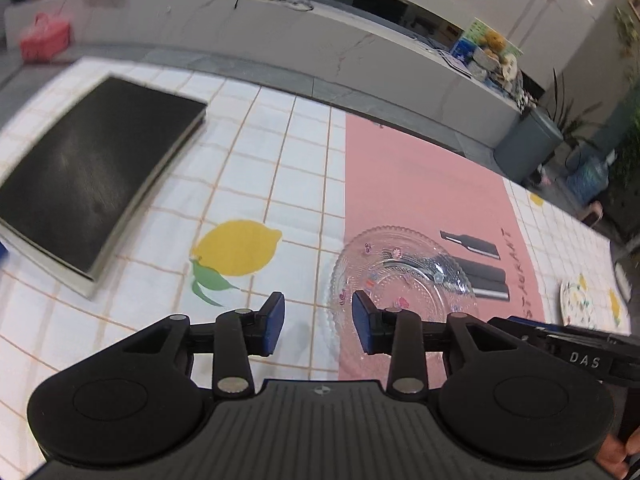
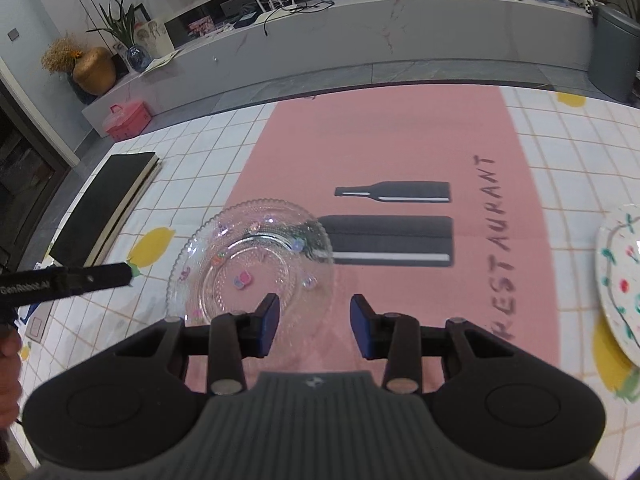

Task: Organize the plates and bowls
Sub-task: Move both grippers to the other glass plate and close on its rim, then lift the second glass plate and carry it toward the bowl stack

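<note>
A clear glass plate (image 1: 404,280) (image 2: 248,264) with small coloured flowers lies on the left edge of the pink mat (image 1: 420,184) (image 2: 384,144). My left gripper (image 1: 319,322) hovers open just left of the plate, its right finger over the near left rim and nothing pressed between the pads. My right gripper (image 2: 314,324) is open over the plate's near right rim, also holding nothing. A white plate painted with coloured marks (image 1: 576,304) (image 2: 620,280) lies on the tablecloth to the far right. Each gripper shows in the other's view, the right gripper (image 1: 580,344) and the left gripper (image 2: 80,280).
A black flat board (image 1: 92,176) (image 2: 104,200) lies at the table's left. The lemon-print checked tablecloth (image 1: 280,168) covers the table. Beyond the far edge run a grey floor and a long low marble bench (image 2: 360,40) with a pink basket (image 2: 126,120).
</note>
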`<action>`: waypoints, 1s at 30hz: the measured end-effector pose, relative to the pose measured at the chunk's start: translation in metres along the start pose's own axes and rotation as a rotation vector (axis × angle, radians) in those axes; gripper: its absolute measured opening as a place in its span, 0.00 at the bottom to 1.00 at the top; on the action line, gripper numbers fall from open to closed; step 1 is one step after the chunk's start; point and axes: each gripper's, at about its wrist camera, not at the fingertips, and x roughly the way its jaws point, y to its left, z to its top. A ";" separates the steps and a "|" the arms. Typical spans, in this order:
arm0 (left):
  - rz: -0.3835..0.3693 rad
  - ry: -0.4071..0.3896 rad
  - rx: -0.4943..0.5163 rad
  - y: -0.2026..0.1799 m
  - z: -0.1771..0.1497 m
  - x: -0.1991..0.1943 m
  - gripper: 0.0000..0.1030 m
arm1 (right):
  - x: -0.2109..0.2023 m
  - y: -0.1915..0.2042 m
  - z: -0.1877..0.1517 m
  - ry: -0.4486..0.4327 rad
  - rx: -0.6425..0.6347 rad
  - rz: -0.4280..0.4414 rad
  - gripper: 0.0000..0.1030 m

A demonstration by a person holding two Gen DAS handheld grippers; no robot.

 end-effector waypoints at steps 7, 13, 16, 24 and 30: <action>-0.026 0.026 0.007 -0.005 -0.007 0.026 0.44 | 0.019 -0.015 -0.001 0.038 0.058 0.004 0.34; -0.051 0.033 0.004 -0.009 -0.010 0.041 0.48 | 0.029 -0.017 -0.003 0.051 0.090 0.056 0.30; -0.056 0.039 0.012 -0.013 -0.007 0.043 0.47 | 0.032 -0.014 -0.003 0.058 0.086 0.070 0.19; 0.009 0.040 0.040 -0.018 -0.007 0.044 0.23 | 0.035 -0.018 -0.002 0.063 0.092 0.088 0.12; 0.017 0.043 0.041 -0.018 -0.008 0.038 0.15 | 0.031 -0.015 -0.003 0.081 0.098 0.072 0.11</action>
